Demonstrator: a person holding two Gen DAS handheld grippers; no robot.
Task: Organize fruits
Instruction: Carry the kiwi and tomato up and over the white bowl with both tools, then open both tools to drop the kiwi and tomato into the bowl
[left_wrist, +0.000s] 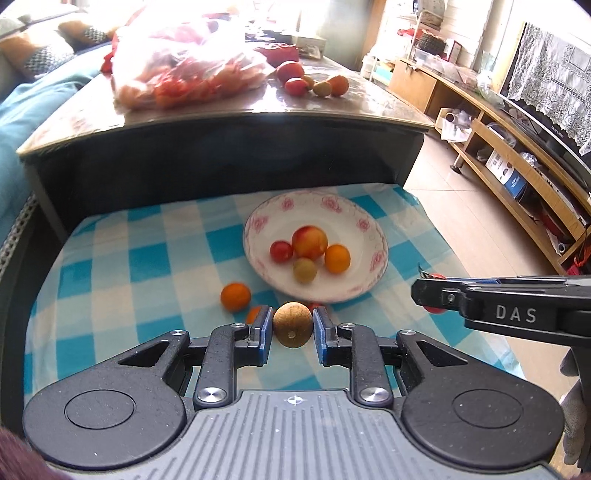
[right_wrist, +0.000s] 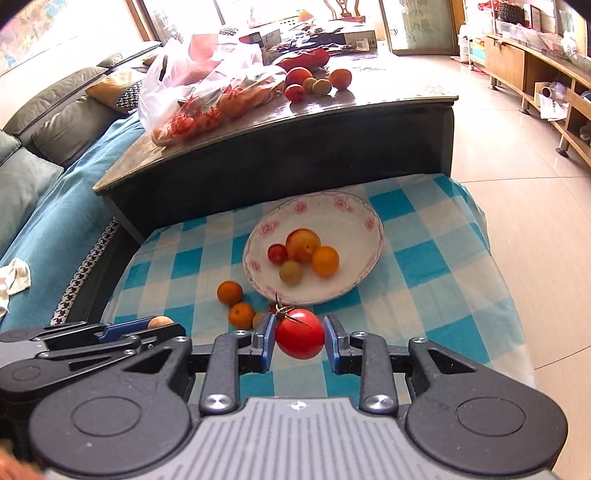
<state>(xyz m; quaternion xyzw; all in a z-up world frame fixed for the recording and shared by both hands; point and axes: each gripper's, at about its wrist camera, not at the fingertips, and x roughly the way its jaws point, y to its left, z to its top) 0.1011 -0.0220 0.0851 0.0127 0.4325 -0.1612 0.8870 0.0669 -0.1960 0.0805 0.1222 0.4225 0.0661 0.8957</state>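
Left gripper (left_wrist: 291, 325): blue pads closed on a round brown rough-skinned fruit (left_wrist: 292, 324), held between both fingers above the checked cloth; seen also from the side in the right wrist view (right_wrist: 155, 325).
Brown fruit in right wrist view: only a small tan part (right_wrist: 160, 321) visible between the blue pads.
Right gripper (right_wrist: 300, 334): blue pads closed on a round red tomato with green stem (right_wrist: 300, 333), lifted clear of the cloth; in the left wrist view entering from the right edge (left_wrist: 424, 291), with a bit of red (left_wrist: 437, 310) showing at its tip.
White plate with pink flower rim (left_wrist: 354, 221): on the blue-and-white checked cloth (left_wrist: 147, 258), beyond both grippers, near the dark table side.
Inside the plate: a large red-yellow peach-like fruit (left_wrist: 309, 242), a small red cherry tomato (left_wrist: 281, 251) touching it on the left, a small orange fruit (left_wrist: 337, 258) on the right, a small greenish-yellow fruit (left_wrist: 304, 270) in front.
On the cloth, beside the plate: a small orange mandarin (right_wrist: 229, 292), a second mandarin (right_wrist: 241, 315) just nearer to the gripper; something small partly hidden behind the tomato, kind not clear.
Dark table with glossy top (right_wrist: 369, 107): behind the cloth, higher.
On the table: a clear plastic bag of red and orange fruits (right_wrist: 207, 103), loose fruits (right_wrist: 317, 83) just to the right of it.
Surroundings: blue sofa cover (right_wrist: 55, 206) on the left, wooden low cabinet (left_wrist: 480, 122) on the right.
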